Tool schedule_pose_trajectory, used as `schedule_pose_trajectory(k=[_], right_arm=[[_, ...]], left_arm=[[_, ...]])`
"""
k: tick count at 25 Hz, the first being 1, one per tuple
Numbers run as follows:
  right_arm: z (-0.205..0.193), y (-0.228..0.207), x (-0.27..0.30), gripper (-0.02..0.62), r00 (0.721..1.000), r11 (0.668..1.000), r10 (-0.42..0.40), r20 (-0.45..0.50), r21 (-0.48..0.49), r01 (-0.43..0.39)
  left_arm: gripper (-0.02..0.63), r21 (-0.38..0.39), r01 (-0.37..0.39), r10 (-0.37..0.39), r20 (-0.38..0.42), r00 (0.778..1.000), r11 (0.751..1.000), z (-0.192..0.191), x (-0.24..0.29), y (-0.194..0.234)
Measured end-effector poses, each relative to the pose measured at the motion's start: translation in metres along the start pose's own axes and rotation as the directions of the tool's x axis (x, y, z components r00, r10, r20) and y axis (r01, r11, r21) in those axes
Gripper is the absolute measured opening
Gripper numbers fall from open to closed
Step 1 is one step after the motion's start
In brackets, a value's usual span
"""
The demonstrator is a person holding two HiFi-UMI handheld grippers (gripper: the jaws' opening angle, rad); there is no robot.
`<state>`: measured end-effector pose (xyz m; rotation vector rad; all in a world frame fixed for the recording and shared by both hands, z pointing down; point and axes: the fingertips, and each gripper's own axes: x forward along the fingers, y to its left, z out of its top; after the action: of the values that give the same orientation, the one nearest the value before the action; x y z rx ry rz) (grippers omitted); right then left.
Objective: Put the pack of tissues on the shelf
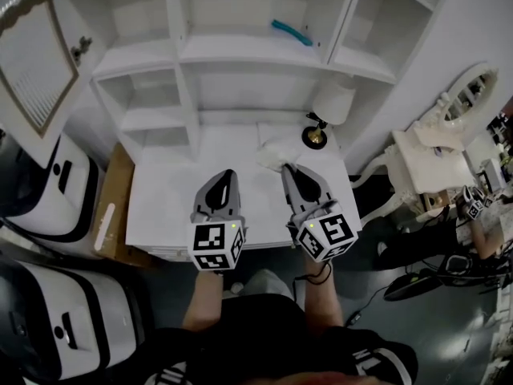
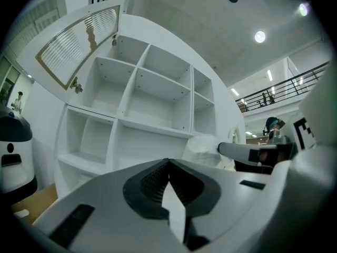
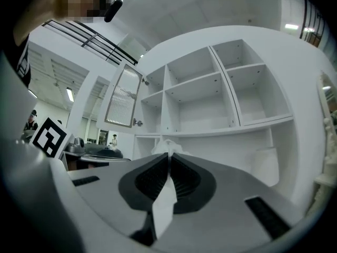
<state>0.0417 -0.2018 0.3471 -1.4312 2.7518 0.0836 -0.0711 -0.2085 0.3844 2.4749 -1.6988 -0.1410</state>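
The right hand-held gripper [image 1: 285, 168] [image 3: 168, 155] has its jaws pressed together on a thin fold of the pack of tissues [image 1: 271, 154] [image 3: 167, 144] – the crinkled white wrapper bunches up just past the tips. Seen from the left gripper view, the pack [image 2: 206, 149] sits right at the end of that gripper's nose, in front of the lower shelves. Whether its underside rests on the table [image 1: 164, 203] I cannot tell.

The left hand-held gripper [image 1: 227, 174] [image 2: 168, 161] is just beside the right one, over the middle of the table. Its jaws are closed with nothing between them.

The pack lies over the back part of the table, near a small lamp [image 1: 329, 104] with a white shade – the lamp stands just to its right. Behind both rises the white set of shelves [image 1: 240, 50] [image 2: 158, 88] [image 3: 210, 94]. A teal thing [image 1: 290, 32] lies in an upper compartment. At the left, a cupboard door [image 1: 32, 62] with a slatted pane hangs open.
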Motion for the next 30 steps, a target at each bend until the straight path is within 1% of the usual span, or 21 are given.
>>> schedule_pose_trajectory(k=[3,6,8,11,13,15,17,20,23,27,30], right_arm=[[0.0,0.0,0.006,0.02,1.0,1.0,0.009,-0.016,-0.001,-0.009],[-0.002,-0.005,0.011,0.02,1.0,0.999,0.016,-0.015,0.029,-0.016],[-0.006,-0.008,0.016,0.02,1.0,0.998,0.021,-0.015,0.06,-0.02],[-0.005,-0.009,0.026,0.02,0.998,0.99,0.058,0.02,0.128,-0.06],[-0.005,-0.011,0.032,0.02,0.998,0.991,0.063,0.02,0.116,-0.065],[-0.008,-0.011,0.042,0.02,0.998,0.994,0.061,0.009,0.088,-0.061],[-0.009,-0.01,0.053,0.02,0.997,0.994,0.073,0.01,0.084,-0.074],[-0.007,-0.01,0.069,0.02,0.995,0.992,0.096,0.014,0.075,-0.097],[0.003,-0.014,0.083,0.02,0.994,0.992,0.103,0.039,0.064,-0.106],[0.015,-0.023,0.104,0.02,0.99,0.989,0.118,0.08,0.085,-0.124],[0.028,-0.029,0.119,0.02,0.986,0.989,0.119,0.114,0.072,-0.128]], left_arm=[[0.011,-0.019,-0.01,0.009,-0.009,1.0,1.0,-0.001,0.004,0.008],[0.011,-0.038,-0.011,0.01,-0.017,1.0,0.999,-0.004,0.01,0.013],[0.011,-0.047,-0.011,0.01,-0.024,1.0,0.999,-0.008,0.015,0.016],[0.011,-0.032,-0.023,0.021,-0.034,0.999,0.999,-0.012,0.027,0.023],[0.011,-0.014,-0.036,0.035,-0.037,0.999,0.999,-0.014,0.03,0.025],[0.011,-0.009,-0.044,0.044,-0.036,0.998,0.999,-0.013,0.034,0.031],[0.011,-0.005,-0.051,0.05,-0.033,0.998,0.999,-0.008,0.039,0.038],[0.011,0.009,-0.078,0.078,-0.01,0.997,0.997,0.004,0.048,0.05],[0.011,0.044,-0.097,0.097,0.013,0.995,0.994,0.017,0.057,0.058],[0.011,0.047,-0.078,0.076,0.024,0.997,0.996,0.031,0.072,0.056],[0.011,0.053,-0.044,0.042,0.045,0.998,0.998,0.046,0.088,0.051]])
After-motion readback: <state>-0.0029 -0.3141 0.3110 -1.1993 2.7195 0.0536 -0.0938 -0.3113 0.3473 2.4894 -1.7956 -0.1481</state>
